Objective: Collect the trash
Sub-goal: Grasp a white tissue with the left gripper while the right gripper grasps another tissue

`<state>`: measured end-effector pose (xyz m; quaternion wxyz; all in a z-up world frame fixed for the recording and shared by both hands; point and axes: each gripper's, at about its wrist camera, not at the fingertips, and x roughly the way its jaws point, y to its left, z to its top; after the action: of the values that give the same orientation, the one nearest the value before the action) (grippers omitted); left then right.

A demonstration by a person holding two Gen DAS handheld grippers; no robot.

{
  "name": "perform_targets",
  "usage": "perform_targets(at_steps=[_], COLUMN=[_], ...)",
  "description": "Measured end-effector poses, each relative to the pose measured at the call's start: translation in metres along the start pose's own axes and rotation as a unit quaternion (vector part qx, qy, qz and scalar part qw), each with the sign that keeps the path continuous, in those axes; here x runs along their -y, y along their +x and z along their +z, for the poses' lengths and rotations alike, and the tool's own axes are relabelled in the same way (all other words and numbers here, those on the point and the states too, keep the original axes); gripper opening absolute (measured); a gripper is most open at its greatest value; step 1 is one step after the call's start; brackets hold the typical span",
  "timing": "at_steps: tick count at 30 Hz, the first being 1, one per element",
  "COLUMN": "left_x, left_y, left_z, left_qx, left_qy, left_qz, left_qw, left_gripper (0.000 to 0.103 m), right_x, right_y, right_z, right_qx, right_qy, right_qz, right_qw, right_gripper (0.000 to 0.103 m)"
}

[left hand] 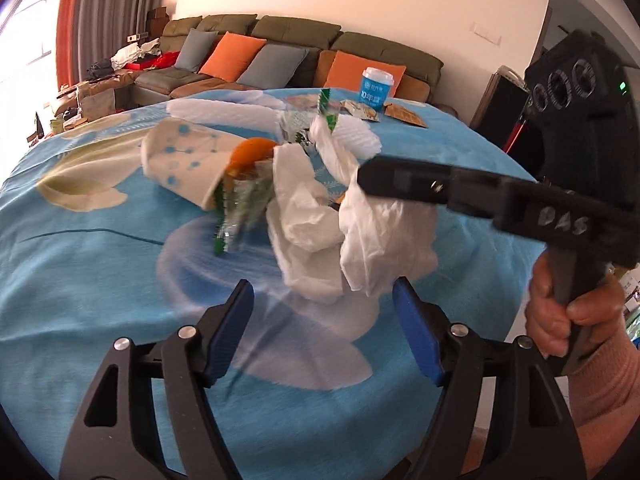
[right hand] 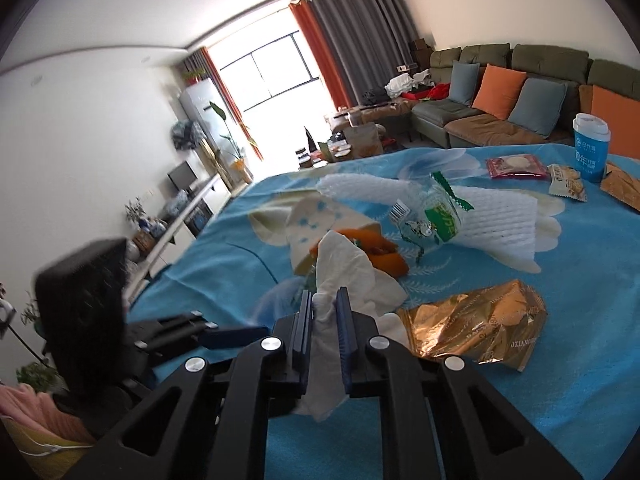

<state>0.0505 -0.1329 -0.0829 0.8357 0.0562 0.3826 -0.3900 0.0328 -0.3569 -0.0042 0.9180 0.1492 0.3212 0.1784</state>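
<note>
A heap of trash lies on the blue flowered tablecloth [left hand: 100, 280]: crumpled white tissue [left hand: 316, 216], a squashed paper cup with blue dots [left hand: 188, 164], orange peel [left hand: 250, 154] and green-and-clear wrappers [left hand: 236, 216]. My left gripper [left hand: 324, 320] stands open just in front of the tissue, with nothing between its blue pads. My right gripper [right hand: 325, 312] is shut on the white tissue [right hand: 348, 268], which bulges out between and below its pads. In the left wrist view its black fingers reach in from the right to the tissue. A gold foil bag [right hand: 476, 328] lies right of it.
White foam fruit netting [right hand: 500, 224] lies behind the heap. A blue lidded cup [right hand: 591, 148] and several snack packets [right hand: 516, 168] sit at the far edge. A sofa with orange and grey cushions [left hand: 248, 56] stands beyond the table. A person's hand [left hand: 560, 312] grips the right tool's handle.
</note>
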Motion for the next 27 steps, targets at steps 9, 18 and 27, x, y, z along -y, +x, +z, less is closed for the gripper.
perform_targets(at_steps=[9,18,27], left_x=[-0.014,-0.035,-0.031], left_y=[0.006,0.025,-0.02], left_z=[0.007,0.019,0.005], left_qx=[-0.003,-0.036,0.009], left_qy=[-0.026,-0.067,-0.034], left_qz=[0.005,-0.012,-0.029], left_qw=[0.9996,0.997,0.9989], left_gripper=[0.063,0.005,0.003], right_x=[0.006,0.006,-0.003], right_y=[-0.02,-0.019,-0.018], right_z=[0.011,0.011,0.018], right_qx=[0.04,0.042,0.052], right_qy=[0.008,0.01,0.003], right_qz=[-0.001,0.001,0.01], right_qw=[0.999,0.999,0.999], right_gripper=[0.01,0.01,0.01])
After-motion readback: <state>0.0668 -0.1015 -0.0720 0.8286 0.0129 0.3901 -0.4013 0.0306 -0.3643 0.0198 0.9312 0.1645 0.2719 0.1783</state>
